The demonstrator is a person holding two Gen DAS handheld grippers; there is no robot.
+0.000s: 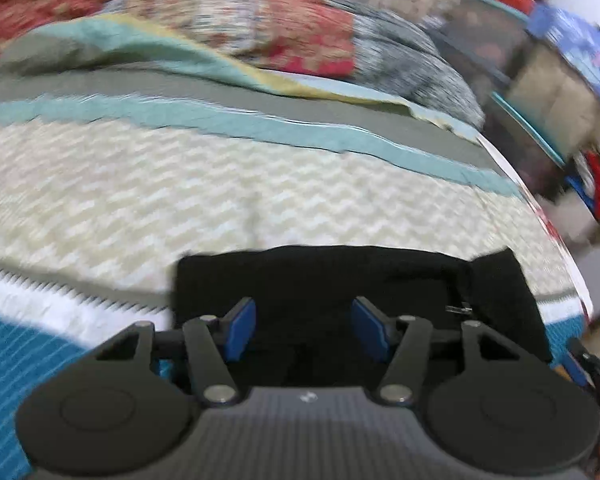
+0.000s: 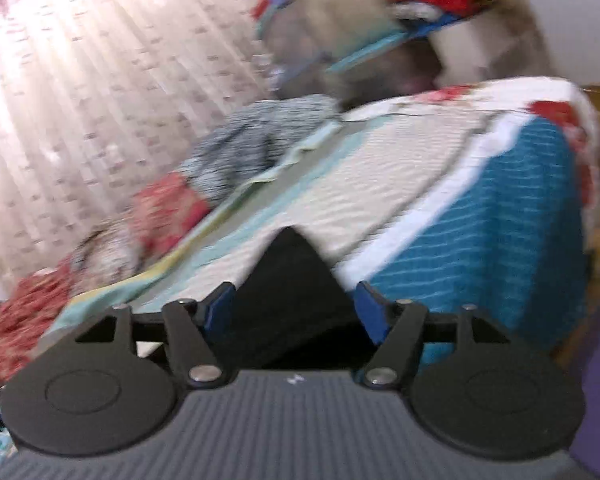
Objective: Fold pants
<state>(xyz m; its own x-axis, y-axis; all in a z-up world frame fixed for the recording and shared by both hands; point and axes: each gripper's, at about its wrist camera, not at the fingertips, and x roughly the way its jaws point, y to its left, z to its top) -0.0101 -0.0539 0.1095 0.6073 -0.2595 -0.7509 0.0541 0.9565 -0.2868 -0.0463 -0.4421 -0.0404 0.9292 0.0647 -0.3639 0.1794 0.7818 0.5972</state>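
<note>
Left gripper: jaws apart at a moderate gap, blue pads clear on both sides. Nothing clamped. The black pants lie folded flat directly below and ahead of the fingers, filling the gap between them in view, but neither pad presses the cloth; contact from underneath can't be told.

Right gripper: jaws wider apart than the left. A peaked corner of the pants sits between the pads and rises just ahead of them. The fabric runs close to both pads, but no squeeze is visible; reads as released, not gripped.

Both tools sit over the bedspread, cream zigzag panel with teal and white bands. The pants rest on the cream panel, near the bed's edge on the right gripper's side. Beyond the left tool: a rumpled quilt at the far side of the bed. Beyond the right tool: a curtain and cluttered shelves. Both views are motion-blurred.
</note>
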